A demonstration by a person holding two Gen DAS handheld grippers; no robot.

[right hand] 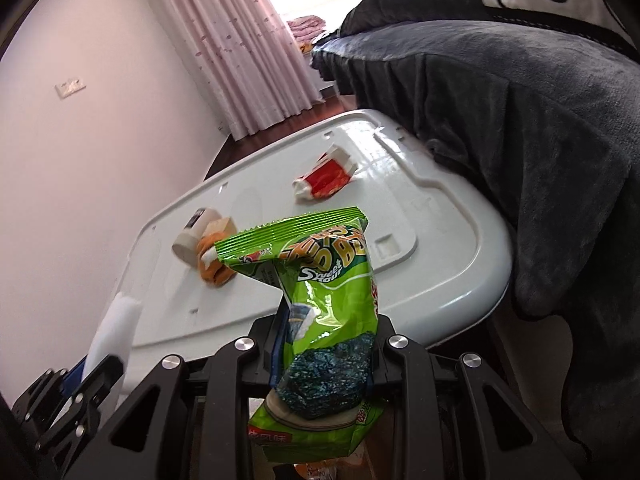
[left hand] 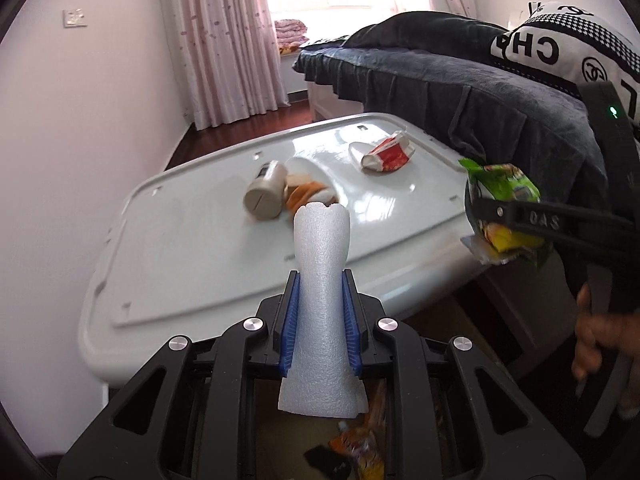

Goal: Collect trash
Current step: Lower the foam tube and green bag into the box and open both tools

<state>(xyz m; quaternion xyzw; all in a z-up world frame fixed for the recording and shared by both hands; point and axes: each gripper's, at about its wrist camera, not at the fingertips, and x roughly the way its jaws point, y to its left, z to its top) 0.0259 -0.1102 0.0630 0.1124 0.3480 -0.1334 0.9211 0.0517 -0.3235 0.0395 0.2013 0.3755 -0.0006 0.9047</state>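
Note:
My left gripper point(left hand: 321, 280) is shut on a white foam piece point(left hand: 322, 248), held upright over the near edge of a white plastic lid point(left hand: 180, 264). My right gripper point(right hand: 326, 320) is shut on a green snack bag point(right hand: 320, 280); it also shows in the left wrist view point(left hand: 502, 184) at the lid's right edge. On the lid lie a beige bottle point(left hand: 266, 195) on its side, orange and white scraps point(left hand: 308, 192) beside it, and a red and white fries carton point(left hand: 386, 154) farther back.
A bed with a dark grey blanket point(left hand: 460, 76) and a black and white pillow point(left hand: 560, 40) stands right of the lid. A pale wall is on the left, pink curtains point(left hand: 228, 36) behind. Below my left gripper, colourful wrappers point(left hand: 360, 444) lie in a brown container.

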